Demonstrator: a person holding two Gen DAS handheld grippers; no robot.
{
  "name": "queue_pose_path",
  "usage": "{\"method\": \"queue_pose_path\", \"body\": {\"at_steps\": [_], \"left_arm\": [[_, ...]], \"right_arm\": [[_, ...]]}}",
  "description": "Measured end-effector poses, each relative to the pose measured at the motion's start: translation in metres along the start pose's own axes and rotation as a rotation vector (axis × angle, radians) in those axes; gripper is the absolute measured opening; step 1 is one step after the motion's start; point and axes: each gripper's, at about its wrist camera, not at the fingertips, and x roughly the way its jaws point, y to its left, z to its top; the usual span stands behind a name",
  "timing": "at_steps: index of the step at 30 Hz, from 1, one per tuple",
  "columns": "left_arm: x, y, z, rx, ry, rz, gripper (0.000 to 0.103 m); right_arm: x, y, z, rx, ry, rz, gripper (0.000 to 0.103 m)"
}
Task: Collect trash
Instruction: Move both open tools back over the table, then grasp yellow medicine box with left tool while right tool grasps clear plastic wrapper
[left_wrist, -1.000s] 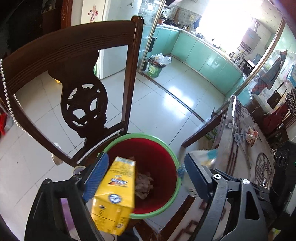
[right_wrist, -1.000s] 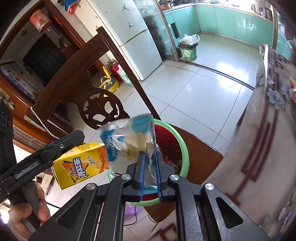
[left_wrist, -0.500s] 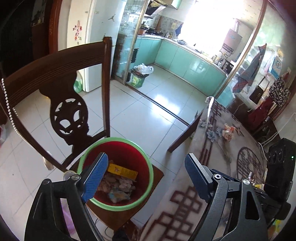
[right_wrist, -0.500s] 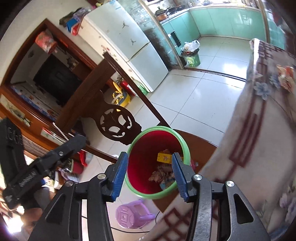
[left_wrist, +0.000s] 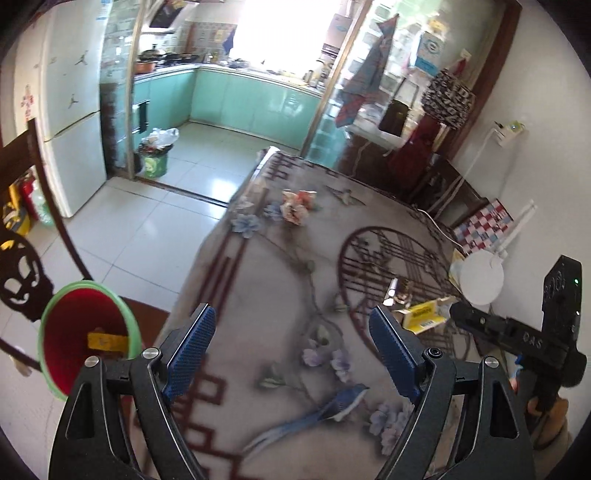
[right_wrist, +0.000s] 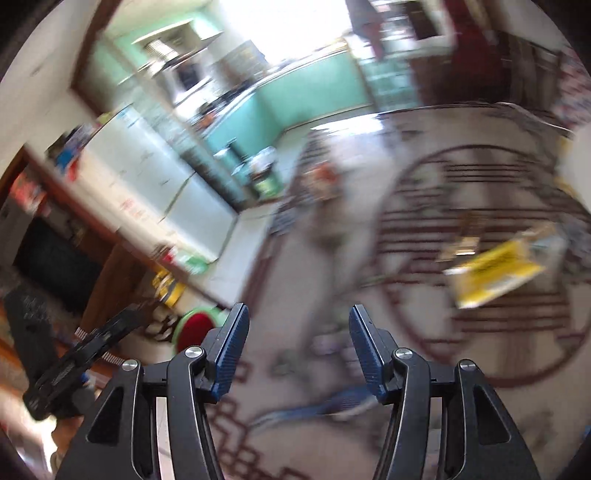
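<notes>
My left claw (left_wrist: 291, 349): spread, empty, over bench (left_wrist: 280, 280). Right claw (right_wrist: 297, 345): opening, empty. Yellow carton (left_wrist: 421, 316) right of centre; red bin (left_wrist: 79, 332) lower left.

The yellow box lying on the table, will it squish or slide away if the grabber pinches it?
The yellow box looks like thin card with an end flap open, so it would probably crush a little under a hard pinch. It seems light, likely empty. Lying flat on the smooth patterned tablecloth, it might skid when nudged, but flat sides mean it shouldn't roll.
</notes>
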Motion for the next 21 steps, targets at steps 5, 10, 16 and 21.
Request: {"method": "queue_pose_path", "body": {"at_steps": [5,10,16,21], "left_arm": [[0.031,-0.067,-0.006,0.153,0.051,-0.116,0.086],[0.072,-0.128,-0.019,0.32,0.14,-0.176,0.086],[0.114,-0.177,-0.042,0.463,0.254,-0.229,0.086],[0.145,-0.203,-0.038,0.491,0.293,-0.275,0.086]], "right_arm": [[-0.036,-0.12,0.04,0.182,-0.107,-0.273,0.061],[-0.006,-0.228,0.066,0.425,-0.073,-0.351,0.061],[0.054,-0.252,0.077,0.461,0.025,-0.305,0.061],[0.084,-0.267,0.079,0.461,0.079,-0.257,0.023]]}}
